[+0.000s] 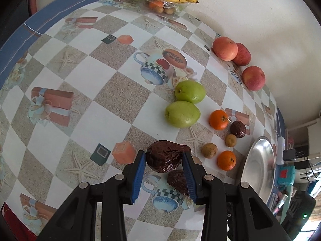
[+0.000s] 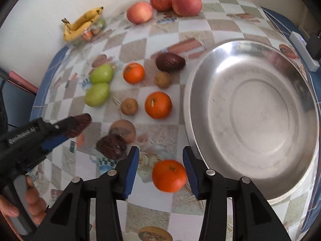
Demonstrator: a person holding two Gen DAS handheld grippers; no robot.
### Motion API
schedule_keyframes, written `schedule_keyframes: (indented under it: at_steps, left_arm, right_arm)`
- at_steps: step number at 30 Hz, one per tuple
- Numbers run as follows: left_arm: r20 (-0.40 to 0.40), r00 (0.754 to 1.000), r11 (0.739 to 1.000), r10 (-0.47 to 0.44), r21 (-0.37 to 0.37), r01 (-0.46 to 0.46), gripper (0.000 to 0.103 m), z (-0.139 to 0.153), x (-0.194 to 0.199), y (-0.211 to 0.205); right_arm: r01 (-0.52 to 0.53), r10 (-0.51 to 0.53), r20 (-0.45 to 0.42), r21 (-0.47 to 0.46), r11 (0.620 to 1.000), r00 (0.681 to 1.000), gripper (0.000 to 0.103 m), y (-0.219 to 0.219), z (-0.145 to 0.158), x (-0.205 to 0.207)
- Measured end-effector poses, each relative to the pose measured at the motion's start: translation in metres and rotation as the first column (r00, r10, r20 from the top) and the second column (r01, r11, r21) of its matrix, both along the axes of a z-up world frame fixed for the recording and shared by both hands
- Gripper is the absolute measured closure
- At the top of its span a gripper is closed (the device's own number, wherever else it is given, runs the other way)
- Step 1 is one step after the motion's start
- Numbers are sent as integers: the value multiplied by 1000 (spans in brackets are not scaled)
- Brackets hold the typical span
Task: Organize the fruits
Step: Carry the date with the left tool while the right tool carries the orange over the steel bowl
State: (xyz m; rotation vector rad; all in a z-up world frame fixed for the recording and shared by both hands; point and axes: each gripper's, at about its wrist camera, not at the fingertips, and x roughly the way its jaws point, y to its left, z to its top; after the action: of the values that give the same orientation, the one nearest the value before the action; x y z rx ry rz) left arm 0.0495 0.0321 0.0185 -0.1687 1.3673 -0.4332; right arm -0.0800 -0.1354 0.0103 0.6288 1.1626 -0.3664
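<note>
My left gripper (image 1: 164, 153) is shut on a dark brown wrinkled fruit (image 1: 163, 163), held just above the patterned tablecloth; a second such fruit (image 1: 177, 180) lies under it. The right wrist view shows that left gripper (image 2: 77, 125) at the left with its brown fruit (image 2: 81, 123). My right gripper (image 2: 160, 150) is open, with a mandarin (image 2: 169, 175) between its fingers. The mandarin sits near the right pad and clear of the left one. Two more mandarins (image 2: 158, 104) (image 2: 134, 72) lie on the table beyond.
A wide steel bowl (image 2: 301, 160) stands to the right. Two green fruits (image 2: 97, 94), small brown fruits (image 2: 129, 106), another dark fruit (image 2: 170, 61) and three red apples (image 2: 186, 2) lie about. Bananas (image 2: 80, 25) rest on a clear tray. A hand (image 2: 30, 198) grips the left tool.
</note>
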Motion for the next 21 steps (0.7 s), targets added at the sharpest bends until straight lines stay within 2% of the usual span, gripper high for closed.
schedule_keyframes:
  at_steps: [5, 16, 21]
  left_arm:
    - [-6, 1000, 1000, -2, -7, 2, 63, 0, 0, 0]
    - [-14, 1000, 1000, -1, -9, 1, 63, -1, 0, -1]
    - [-17, 1000, 1000, -5, -9, 5, 63, -1, -1, -1]
  right_arm:
    - [-2, 1, -47, -11, 1000, 999, 56, 2, -5, -3]
    - [-31, 31, -53, -10, 999, 998, 56, 22, -5, -12]
    - [-18, 18, -83, 1, 1000, 996, 56, 22, -15, -21]
